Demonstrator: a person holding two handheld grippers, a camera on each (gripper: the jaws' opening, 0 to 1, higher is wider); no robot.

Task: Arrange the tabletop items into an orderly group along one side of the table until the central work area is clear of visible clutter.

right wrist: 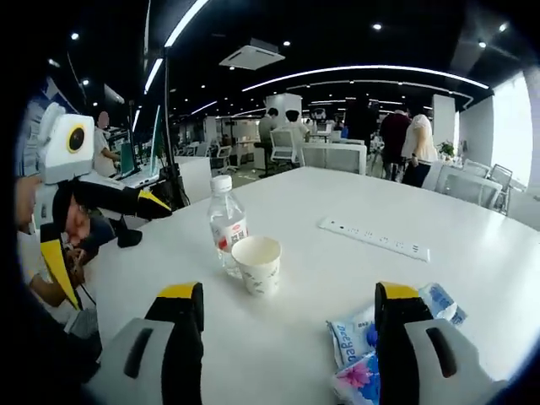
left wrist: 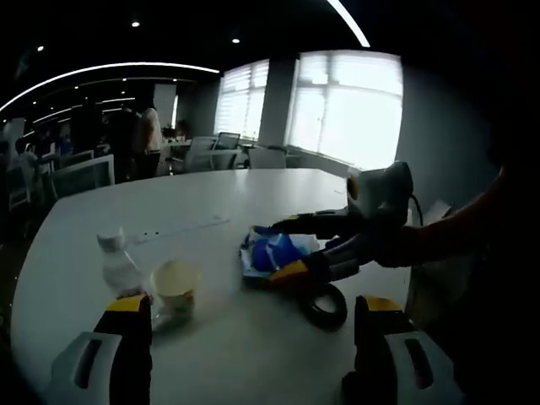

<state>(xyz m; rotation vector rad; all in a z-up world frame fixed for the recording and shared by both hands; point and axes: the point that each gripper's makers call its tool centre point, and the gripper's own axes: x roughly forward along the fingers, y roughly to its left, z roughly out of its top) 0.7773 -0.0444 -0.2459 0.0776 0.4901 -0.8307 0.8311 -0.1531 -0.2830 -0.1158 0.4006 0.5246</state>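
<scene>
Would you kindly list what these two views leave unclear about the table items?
- Tissue packets, right gripper view: partly behind the right tool; print too small to read.
- Blue packet, left gripper view: dim; whether the right tool touches it is unclear.
- Black ring: too dark to identify.
- Bottle: blurred, label unreadable.

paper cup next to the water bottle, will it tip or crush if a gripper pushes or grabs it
The paper cup looks empty and thin-walled, so it is probably very light and would slide or tip under a push. A firm squeeze would likely dent it. It stands close to the water bottle, which could get bumped.
</scene>
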